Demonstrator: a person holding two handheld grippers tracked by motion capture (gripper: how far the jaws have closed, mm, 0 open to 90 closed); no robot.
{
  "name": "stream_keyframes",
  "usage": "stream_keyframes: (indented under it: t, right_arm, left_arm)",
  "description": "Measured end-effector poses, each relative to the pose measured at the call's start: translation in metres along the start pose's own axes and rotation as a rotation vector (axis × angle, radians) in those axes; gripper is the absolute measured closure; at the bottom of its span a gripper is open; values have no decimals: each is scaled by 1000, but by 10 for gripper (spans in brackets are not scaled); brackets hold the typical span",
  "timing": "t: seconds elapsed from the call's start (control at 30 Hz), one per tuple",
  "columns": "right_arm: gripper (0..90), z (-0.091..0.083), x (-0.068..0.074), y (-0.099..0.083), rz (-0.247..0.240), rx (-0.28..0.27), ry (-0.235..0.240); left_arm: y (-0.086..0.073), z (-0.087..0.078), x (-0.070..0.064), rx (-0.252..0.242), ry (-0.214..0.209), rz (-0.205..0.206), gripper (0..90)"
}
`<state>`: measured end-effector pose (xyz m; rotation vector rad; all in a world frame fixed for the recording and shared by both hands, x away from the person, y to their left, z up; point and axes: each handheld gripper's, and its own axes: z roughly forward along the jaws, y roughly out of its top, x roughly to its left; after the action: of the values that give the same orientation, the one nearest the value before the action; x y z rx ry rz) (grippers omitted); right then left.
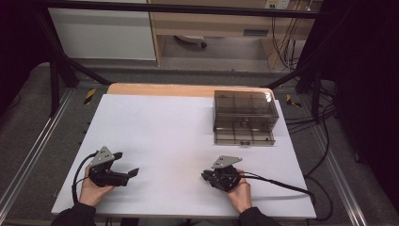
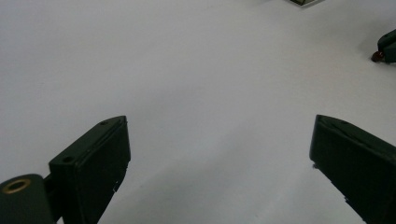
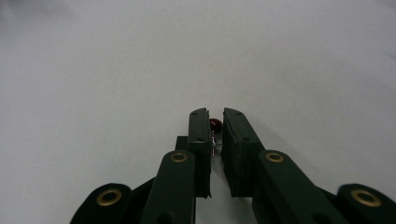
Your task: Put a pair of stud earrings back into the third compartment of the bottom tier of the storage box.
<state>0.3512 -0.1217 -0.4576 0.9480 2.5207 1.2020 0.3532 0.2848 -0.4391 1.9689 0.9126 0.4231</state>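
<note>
The right tool (image 3: pixel 214 125) is pinched shut on a tiny red part with thin wire legs (image 3: pixel 215 124), low in the middle of the right gripper view. The left tool (image 2: pixel 219 154) is wide open and holds nothing. The clear box with little compartments (image 1: pixel 244 117) sits at the upper right of the table (image 1: pixel 155 127). I think the part is being carried. Next, it likely goes to the box, and the drawer must be open first.

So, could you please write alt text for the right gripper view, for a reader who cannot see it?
The right hand-held gripper has its two black jaws nearly closed on a small red component with thin wire leads, pinched at the jaw tips. Beneath and beyond it lies the plain white table surface.
</note>
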Motion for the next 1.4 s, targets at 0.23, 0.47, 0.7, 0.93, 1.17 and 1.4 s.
stream_keyframes:
  t: [0.23,0.47,0.7,0.93,1.17,1.4]
  right_arm:
    - [825,-8,-2,4,-4,-12,-5]
    - [827,-17,-6,9,-19,-14,-38]
    - [828,-30,-19,12,-2,-16,-70]
    - [828,-45,-37,10,36,-24,-93]
    - [828,-57,-51,6,61,-23,-111]
    - [828,-69,-65,4,86,-33,-144]
  left_arm:
    - [0,0,0,-1,1,0,47]
    - [0,-1,0,-2,2,-1,47]
    - [0,0,0,0,3,-1,47]
    - [0,0,0,1,4,-1,47]
    - [0,0,0,3,4,0,47]
    - [0,0,0,3,4,1,47]
